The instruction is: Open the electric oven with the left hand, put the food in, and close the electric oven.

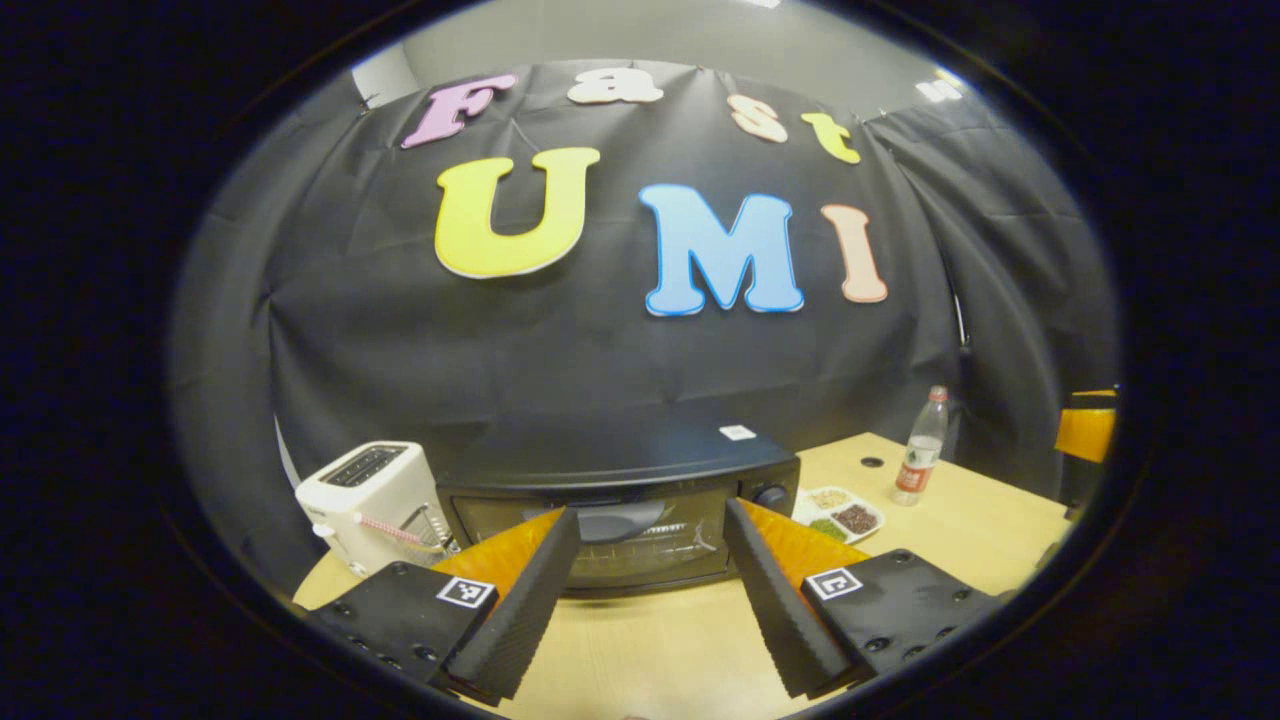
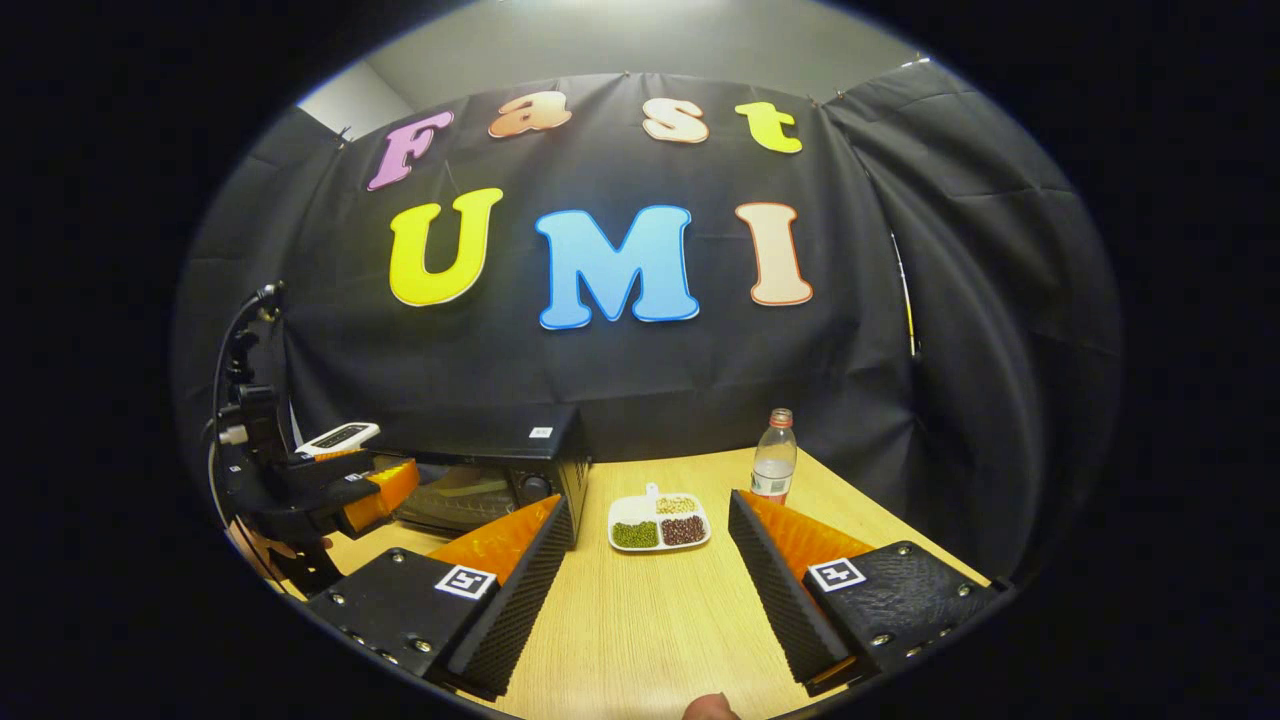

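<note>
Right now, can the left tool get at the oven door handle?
Probably yes: the left tool is open and lined up on the oven door handle, door shut, bare table between them.

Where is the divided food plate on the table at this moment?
In the right gripper view the divided food plate lies on the wooden table, between the black electric oven on its left and the water bottle on its right.
</note>
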The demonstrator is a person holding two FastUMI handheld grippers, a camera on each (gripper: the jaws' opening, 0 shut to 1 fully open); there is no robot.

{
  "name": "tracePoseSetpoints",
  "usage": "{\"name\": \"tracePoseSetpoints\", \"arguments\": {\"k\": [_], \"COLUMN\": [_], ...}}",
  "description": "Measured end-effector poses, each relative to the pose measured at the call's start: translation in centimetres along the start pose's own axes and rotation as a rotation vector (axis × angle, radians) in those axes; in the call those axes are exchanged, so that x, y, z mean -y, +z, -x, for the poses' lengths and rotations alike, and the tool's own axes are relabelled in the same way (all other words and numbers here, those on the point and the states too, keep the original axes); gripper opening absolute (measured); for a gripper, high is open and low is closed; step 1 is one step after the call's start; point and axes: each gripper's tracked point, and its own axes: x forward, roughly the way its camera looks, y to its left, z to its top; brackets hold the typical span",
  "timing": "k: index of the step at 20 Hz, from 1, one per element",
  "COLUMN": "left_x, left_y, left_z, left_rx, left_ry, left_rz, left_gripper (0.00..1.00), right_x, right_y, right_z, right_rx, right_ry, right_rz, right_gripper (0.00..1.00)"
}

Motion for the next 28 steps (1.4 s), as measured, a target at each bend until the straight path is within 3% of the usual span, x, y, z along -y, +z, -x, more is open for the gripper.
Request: {"name": "tracePoseSetpoints", "arguments": {"k": [5, 6, 7, 12, 15, 16, 24, 28], "left_x": [2.6, 3.1, 3.6, 6.3, 7.5, 7.0, 5.5, 3.8], "left_y": [5.4, 6.2, 6.8, 7.8, 8.5, 9.6, 11.3, 12.2], "left_z": [6.6, 8.1, 9.4, 15.8, 19.1, 16.2, 21.5, 23.1], "left_rx": [0.079, 0.085, 0.097, 0.113, 0.123, 0.124, 0.142, 0.168], "left_ry": [0.052, 0.063, 0.075, 0.139, 0.158, 0.158, 0.193, 0.210], "left_rz": [0.016, 0.013, 0.009, 0.037, 0.036, 0.031, 0.041, 0.036], "left_gripper": [1.00, 0.90, 1.00, 0.97, 1.00, 1.00, 1.00, 0.92], "right_x": [0.9, 1.3, 1.9, 3.7, 4.0, 4.2, 3.0, 1.7], "right_y": [2.9, 3.3, 3.7, 4.9, 5.3, 5.2, 5.6, 6.6], "right_z": [2.2, 2.9, 3.5, 5.4, 6.8, 7.1, 10.2, 10.9], "right_rx": [0.070, 0.078, 0.088, 0.130, 0.151, 0.151, 0.178, 0.236], "right_ry": [0.068, 0.079, 0.089, 0.138, 0.163, 0.164, 0.173, 0.181], "right_rz": [0.029, 0.040, 0.047, 0.079, 0.067, 0.066, 0.031, 0.030], "right_gripper": [0.98, 0.98, 0.98, 0.98, 0.98, 0.98, 0.98, 0.98]}}
